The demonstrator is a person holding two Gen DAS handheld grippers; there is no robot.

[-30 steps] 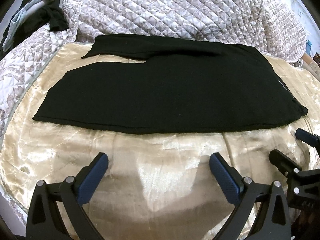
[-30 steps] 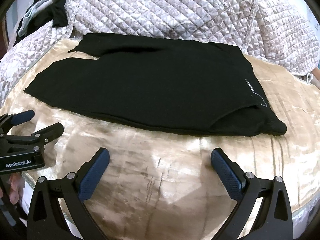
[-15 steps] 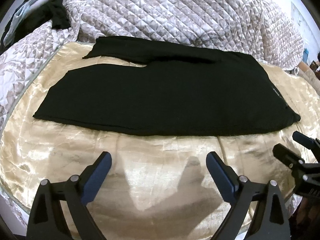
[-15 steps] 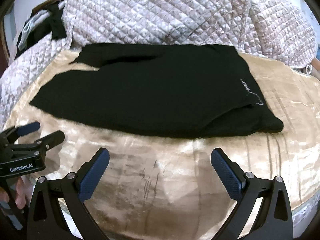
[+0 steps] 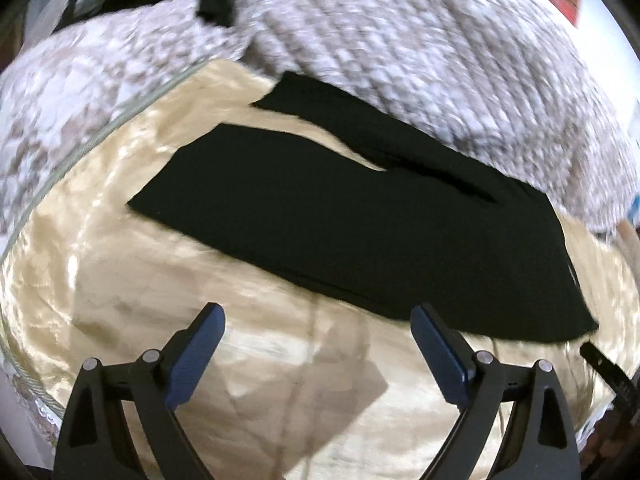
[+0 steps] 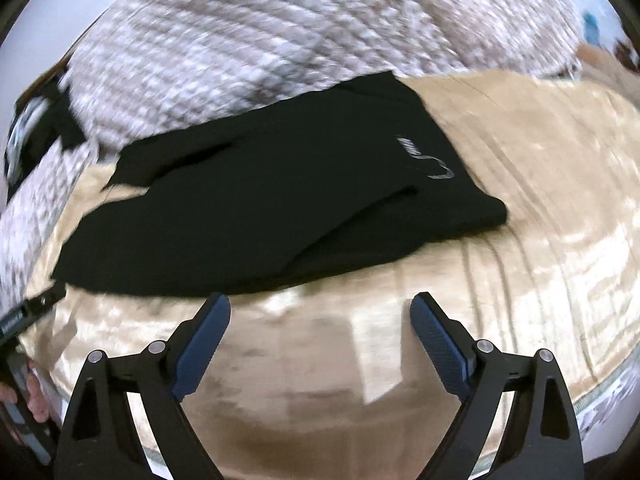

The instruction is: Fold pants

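Left hand-held gripper (image 5: 318,330) apart | right hand-held gripper (image 6: 320,316) apart | pants (image 5: 360,220) just ahead, untouched

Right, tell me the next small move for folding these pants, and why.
Probably bring the right tongs forward to the waistband corner of the black pants. Both tongs, the left too, are open and empty, short of the cloth, and the pants lie flat on the gold bedspread, legs not yet stacked.

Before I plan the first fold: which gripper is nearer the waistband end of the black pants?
Right. The right gripper faces that end of the black pants; the left gripper is nearer the legs.
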